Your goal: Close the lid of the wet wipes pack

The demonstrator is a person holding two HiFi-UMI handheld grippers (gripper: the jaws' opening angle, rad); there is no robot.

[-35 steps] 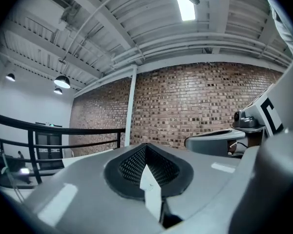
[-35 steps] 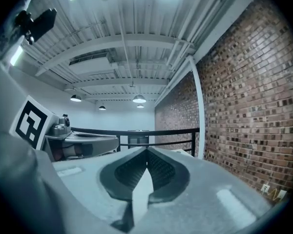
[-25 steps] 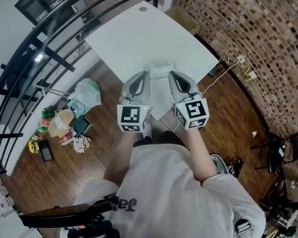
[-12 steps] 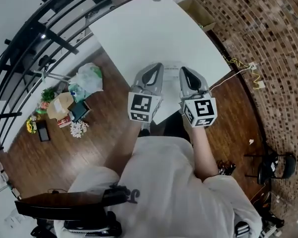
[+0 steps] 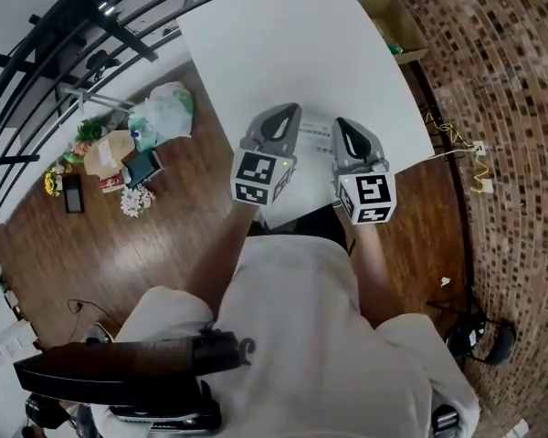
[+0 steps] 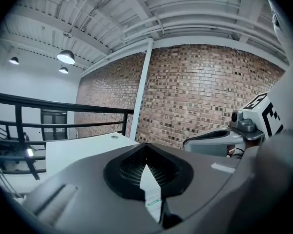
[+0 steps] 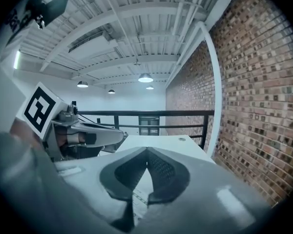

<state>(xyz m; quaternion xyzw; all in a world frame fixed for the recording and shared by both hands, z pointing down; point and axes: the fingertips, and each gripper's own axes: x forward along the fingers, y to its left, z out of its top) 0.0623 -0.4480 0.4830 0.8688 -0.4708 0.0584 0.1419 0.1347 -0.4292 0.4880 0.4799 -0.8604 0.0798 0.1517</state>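
Observation:
The wet wipes pack (image 5: 316, 129) is a white packet near the front edge of the white table (image 5: 283, 44); only a strip shows between my two grippers, and its lid is hidden. My left gripper (image 5: 289, 110) hovers at the pack's left side and my right gripper (image 5: 341, 124) at its right, side by side. In the left gripper view my left gripper (image 6: 146, 149) has its tips together, with white packet and green print (image 6: 153, 195) showing below. In the right gripper view my right gripper (image 7: 146, 152) is also shut and holds nothing.
A brick wall (image 5: 521, 108) runs along the right and a black railing (image 5: 46, 53) along the left. A cardboard box (image 5: 397, 16) stands by the table's far right corner. Bags and boxes (image 5: 132, 144) lie on the wooden floor at the left, and a cable (image 5: 457, 135) at the right.
The head view has swung, so the table now sits higher and further right. Both grippers stay side by side over the pack, still shut.

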